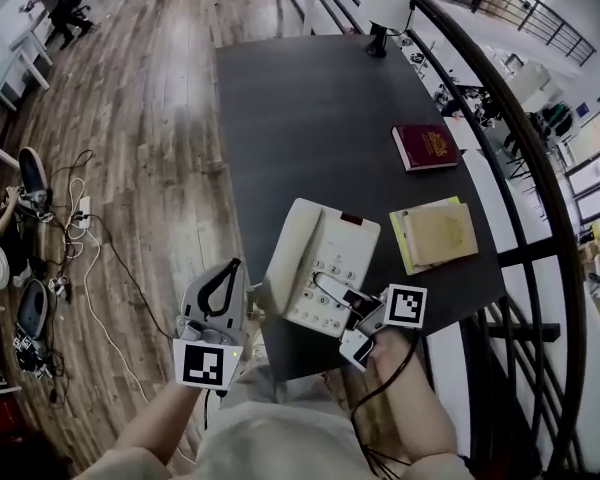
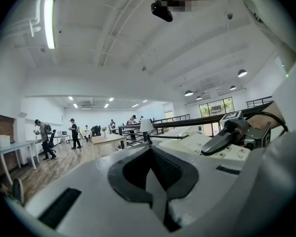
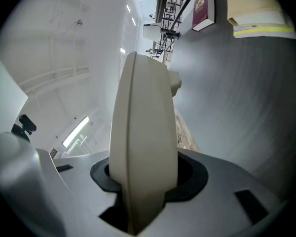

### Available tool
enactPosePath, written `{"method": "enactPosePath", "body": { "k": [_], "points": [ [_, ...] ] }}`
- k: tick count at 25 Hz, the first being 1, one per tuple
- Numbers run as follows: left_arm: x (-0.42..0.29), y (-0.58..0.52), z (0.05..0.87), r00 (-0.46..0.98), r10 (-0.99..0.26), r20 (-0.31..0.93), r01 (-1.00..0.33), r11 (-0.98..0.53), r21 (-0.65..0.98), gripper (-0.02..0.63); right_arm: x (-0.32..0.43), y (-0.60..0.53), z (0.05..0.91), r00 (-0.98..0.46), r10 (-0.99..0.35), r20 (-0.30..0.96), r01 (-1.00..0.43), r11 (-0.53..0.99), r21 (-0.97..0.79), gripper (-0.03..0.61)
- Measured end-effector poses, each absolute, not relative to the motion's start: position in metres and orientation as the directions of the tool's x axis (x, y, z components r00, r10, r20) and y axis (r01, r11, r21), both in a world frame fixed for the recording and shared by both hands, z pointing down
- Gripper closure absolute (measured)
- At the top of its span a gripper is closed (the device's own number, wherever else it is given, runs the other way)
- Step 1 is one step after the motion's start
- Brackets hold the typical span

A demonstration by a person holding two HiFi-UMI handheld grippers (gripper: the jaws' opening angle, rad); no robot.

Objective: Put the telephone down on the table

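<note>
The cream telephone (image 1: 318,258), handset on its cradle and keypad toward me, is tilted over the near end of the dark table (image 1: 300,118). My right gripper (image 1: 338,296) is shut on its near keypad edge. In the right gripper view the telephone's body (image 3: 143,107) stands edge-on between the jaws of the right gripper (image 3: 143,181). Whether it touches the table I cannot tell. My left gripper (image 1: 235,266) hangs just left of the telephone, off the table's edge, shut on nothing. In the left gripper view the left gripper (image 2: 152,149) has its pads together, with the telephone (image 2: 207,143) at right.
A red book (image 1: 427,146) and a yellow-edged pad (image 1: 435,233) lie on the table's right side. A white lamp (image 1: 385,8) stands at the far end. A black railing (image 1: 525,168) runs along the right. Cables (image 1: 90,248) lie on the wooden floor at left.
</note>
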State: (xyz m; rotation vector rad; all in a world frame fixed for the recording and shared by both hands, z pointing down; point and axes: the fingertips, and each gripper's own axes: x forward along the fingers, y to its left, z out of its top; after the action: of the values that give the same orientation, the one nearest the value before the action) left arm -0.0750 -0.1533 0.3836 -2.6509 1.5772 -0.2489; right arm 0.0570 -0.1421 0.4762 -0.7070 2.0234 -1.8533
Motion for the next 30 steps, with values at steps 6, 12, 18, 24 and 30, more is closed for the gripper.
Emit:
{"method": "enactPosePath", "body": {
  "k": [6,12,18,24,30],
  "points": [
    [-0.079,-0.173,0.413,0.471,-0.871,0.139,-0.862,-0.488,-0.136,0.609,0.043,-0.171,0.513,-0.847,-0.513,0.138,-0.175,0.024,-0.984,0.394],
    [-0.079,-0.188,0.46,0.475,-0.857,0.199,-0.859,-0.501,-0.108,0.609,0.037,-0.188,0.561,-0.846,-0.504,0.175,-0.18,-0.039,-0.983,0.394],
    [-0.074,-0.205,0.501,0.493,-0.835,0.246,-0.833,-0.534,-0.145,0.609,0.033,-0.204,0.605,-0.843,-0.489,0.224,-0.208,-0.087,-0.974,0.394],
    [-0.07,-0.217,0.53,0.492,-0.822,0.287,-0.831,-0.542,-0.125,0.609,0.039,-0.212,0.64,-0.84,-0.448,0.307,-0.296,-0.095,-0.95,0.394],
    [-0.061,-0.222,0.551,0.497,-0.811,0.31,-0.832,-0.547,-0.097,0.609,0.04,-0.218,0.645,-0.852,-0.448,0.272,-0.274,-0.062,-0.96,0.394]
  ]
}}
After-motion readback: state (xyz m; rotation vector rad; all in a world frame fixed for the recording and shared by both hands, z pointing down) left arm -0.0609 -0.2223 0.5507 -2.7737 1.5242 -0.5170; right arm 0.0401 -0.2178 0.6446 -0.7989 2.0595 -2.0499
